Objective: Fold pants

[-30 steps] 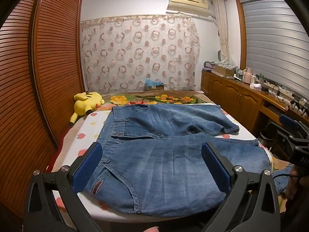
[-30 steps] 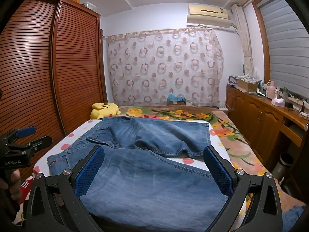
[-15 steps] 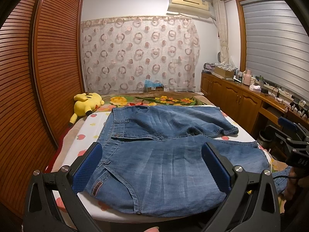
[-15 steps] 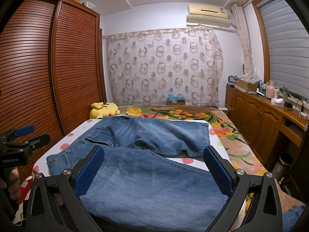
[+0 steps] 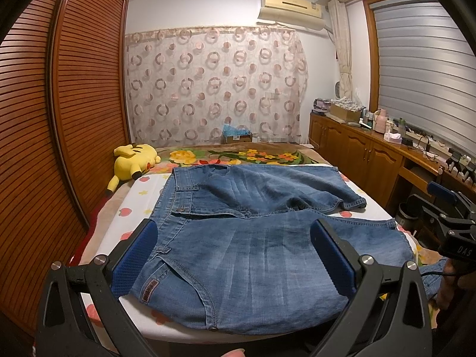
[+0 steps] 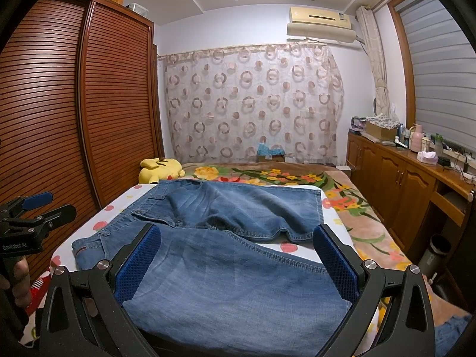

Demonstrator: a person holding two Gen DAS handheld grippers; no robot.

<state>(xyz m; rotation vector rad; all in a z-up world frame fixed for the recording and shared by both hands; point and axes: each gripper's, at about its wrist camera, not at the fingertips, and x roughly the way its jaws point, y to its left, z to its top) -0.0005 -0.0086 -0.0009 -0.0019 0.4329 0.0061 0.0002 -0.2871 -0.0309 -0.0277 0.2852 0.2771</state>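
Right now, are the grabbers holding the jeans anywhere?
No. Both the left gripper and the right gripper have their jaws wide open, above the jeans lying flat on the bed. Nothing is held.

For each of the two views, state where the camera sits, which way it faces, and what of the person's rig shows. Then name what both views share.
Left wrist: on the left gripper, facing the jeans' waistband end; open fingers frame it, right gripper at the edge.
Right wrist: on the right gripper, over the legs; left gripper and a hand show.
Shared: jeans, yellow plush toy, curtain.
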